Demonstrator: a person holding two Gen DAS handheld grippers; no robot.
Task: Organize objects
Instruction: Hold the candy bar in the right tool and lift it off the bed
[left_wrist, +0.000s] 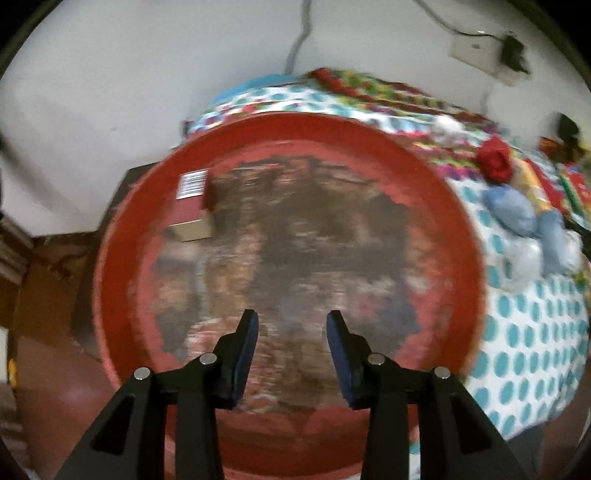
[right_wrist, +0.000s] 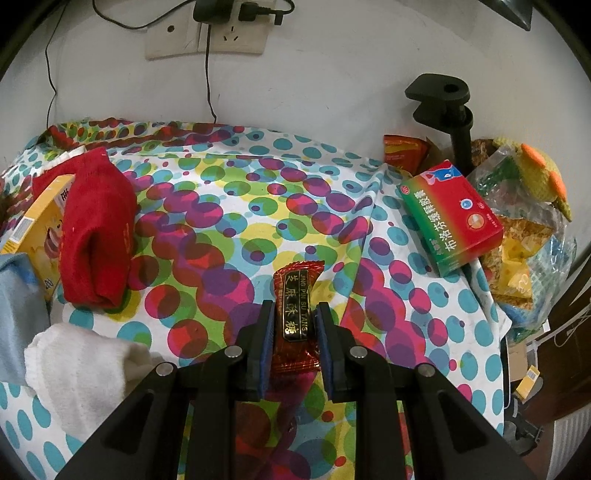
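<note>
Spotted cloth (right_wrist: 221, 229) over the table, big round red tray (left_wrist: 122, 229) at its edge with what looks like a small box (left_wrist: 192, 206) inside, blurry, left gripper (left_wrist: 291, 325) spread wide above the tray, holding nothing, right gripper (right_wrist: 294, 321) pinching a red candy packet (right_wrist: 295, 314) over the cloth.

A white wall (right_wrist: 332, 92) rises behind the worktop's polka-dot cloth (right_wrist: 229, 206). On the wall sits a beige socket plate (right_wrist: 207, 40) with a black charger (right_wrist: 214, 11) plugged in, and a thin black cable (right_wrist: 208, 85) hangs down from it. A black clamp stand (right_wrist: 448, 107) is at the right edge. Brown floor (left_wrist: 48, 295) shows beside the worktop in the left view.
</note>
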